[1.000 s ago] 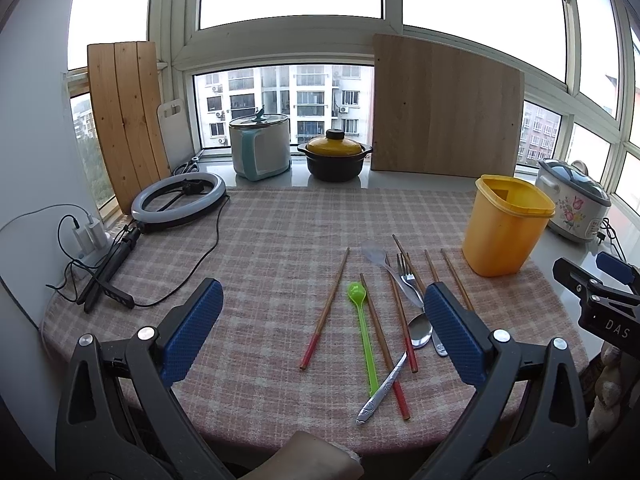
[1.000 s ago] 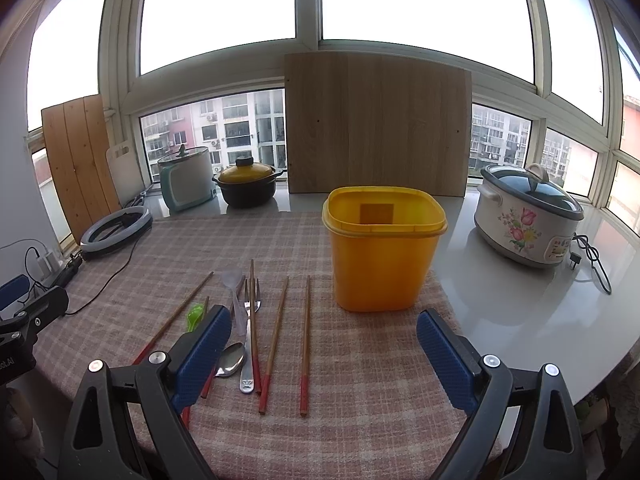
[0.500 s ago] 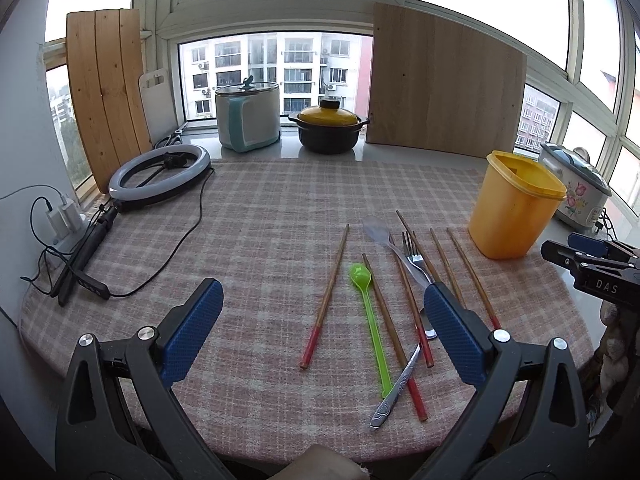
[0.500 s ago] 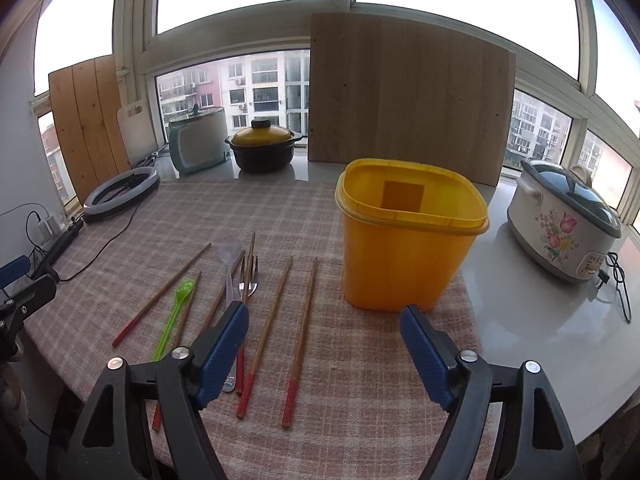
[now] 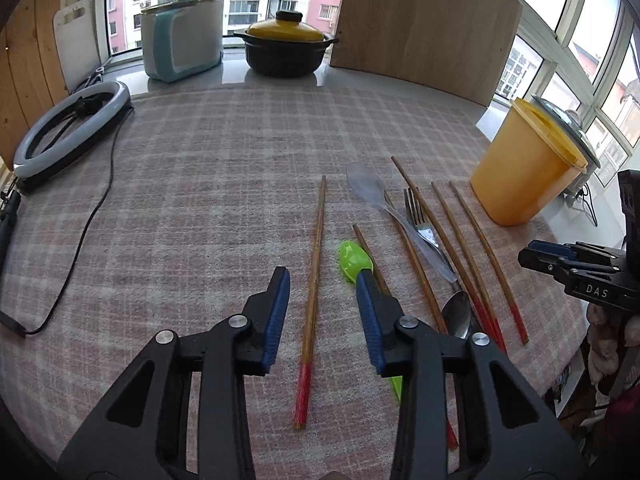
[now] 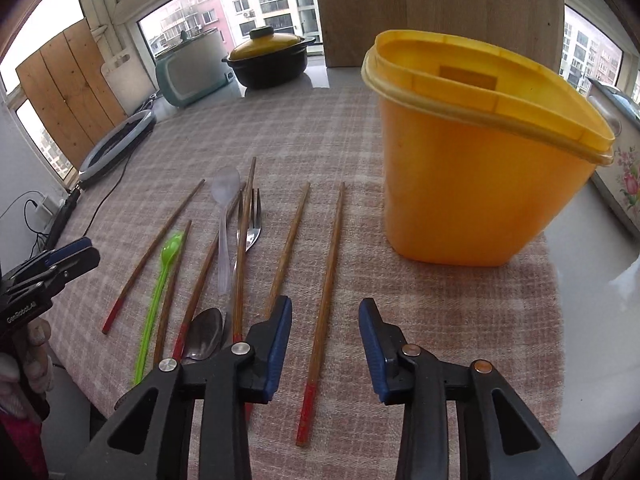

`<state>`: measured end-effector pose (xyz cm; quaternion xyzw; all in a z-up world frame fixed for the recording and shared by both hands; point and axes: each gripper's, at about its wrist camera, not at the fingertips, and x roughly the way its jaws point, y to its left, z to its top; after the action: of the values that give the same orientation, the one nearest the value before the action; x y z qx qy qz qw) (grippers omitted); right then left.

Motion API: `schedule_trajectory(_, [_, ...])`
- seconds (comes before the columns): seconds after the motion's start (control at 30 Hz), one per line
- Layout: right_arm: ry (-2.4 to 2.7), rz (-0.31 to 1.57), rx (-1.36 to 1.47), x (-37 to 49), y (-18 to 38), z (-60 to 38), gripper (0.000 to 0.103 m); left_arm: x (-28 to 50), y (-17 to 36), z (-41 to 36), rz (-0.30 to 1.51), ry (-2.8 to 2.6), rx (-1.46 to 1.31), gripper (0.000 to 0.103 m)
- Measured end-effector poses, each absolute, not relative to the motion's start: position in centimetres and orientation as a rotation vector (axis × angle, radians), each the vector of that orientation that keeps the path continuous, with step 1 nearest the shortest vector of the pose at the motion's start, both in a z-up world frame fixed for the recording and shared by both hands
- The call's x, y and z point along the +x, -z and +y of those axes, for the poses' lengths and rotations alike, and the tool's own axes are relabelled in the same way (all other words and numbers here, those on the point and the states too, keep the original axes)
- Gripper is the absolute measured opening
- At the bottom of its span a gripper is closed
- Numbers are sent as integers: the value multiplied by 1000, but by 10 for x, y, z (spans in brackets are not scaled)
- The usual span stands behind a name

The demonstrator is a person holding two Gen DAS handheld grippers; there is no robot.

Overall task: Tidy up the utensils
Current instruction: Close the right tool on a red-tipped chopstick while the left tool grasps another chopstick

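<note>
While every utensil lies on the tabletop (image 5: 200,184), the yellow bin (image 6: 472,176) looks empty: nothing sorted. Left gripper (image 5: 323,284) and right gripper (image 6: 325,312), just narrowed, each straddle a chopstick (image 5: 314,276), ungripped.

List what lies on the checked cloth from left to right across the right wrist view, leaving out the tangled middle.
Leftmost chopstick → green spoon → clear plastic spoon → fork → rightmost chopstick → yellow container.
</note>
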<state>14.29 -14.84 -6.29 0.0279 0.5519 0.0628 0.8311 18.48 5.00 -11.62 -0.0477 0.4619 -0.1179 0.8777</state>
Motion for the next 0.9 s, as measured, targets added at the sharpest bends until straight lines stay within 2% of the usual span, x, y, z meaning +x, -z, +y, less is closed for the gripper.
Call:
schedule_trajectory(0.07, [-127,1190,44,147,69,-146,33,198,125,46,999,263,-95,33])
schedule_trajectory(0.1, [-125,1200,42,149,71,-145,32,203,129,44,1019,277,-94,30])
schedule_trajectory(0.13, [-121,1211,45,152,74,-144,31,209,134,43,1039,282,-95,21])
schedule_trajectory(0.2, [-114,1228,56,156,78,-145,29,217,142,42,1075,287,-117,18])
schedule_trajectory(0.3, [-107,1246,62,162,84,-142,28,228,152,39,1107,289,-117,18])
schedule_trajectory(0.4, [-103,1259,49,166,89,-138,27,237,157,36,1126,283,-94,12])
schedule_trajectory(0.7, [-67,1294,16,173,98,-134,26,257,160,32,1146,279,-62,12])
schedule_trajectory(0.77, [-59,1307,15,175,102,-134,24,259,160,30,1146,281,-42,11])
schedule_trajectory(0.8, [-57,1305,8,176,103,-133,23,259,160,29,1147,275,-30,7])
schedule_trajectory(0.87, [-55,1309,-11,179,103,-129,21,260,160,31,1149,277,-37,4])
schedule_trajectory(0.9, [-58,1311,-14,180,103,-127,15,261,160,33,1151,280,-46,4])
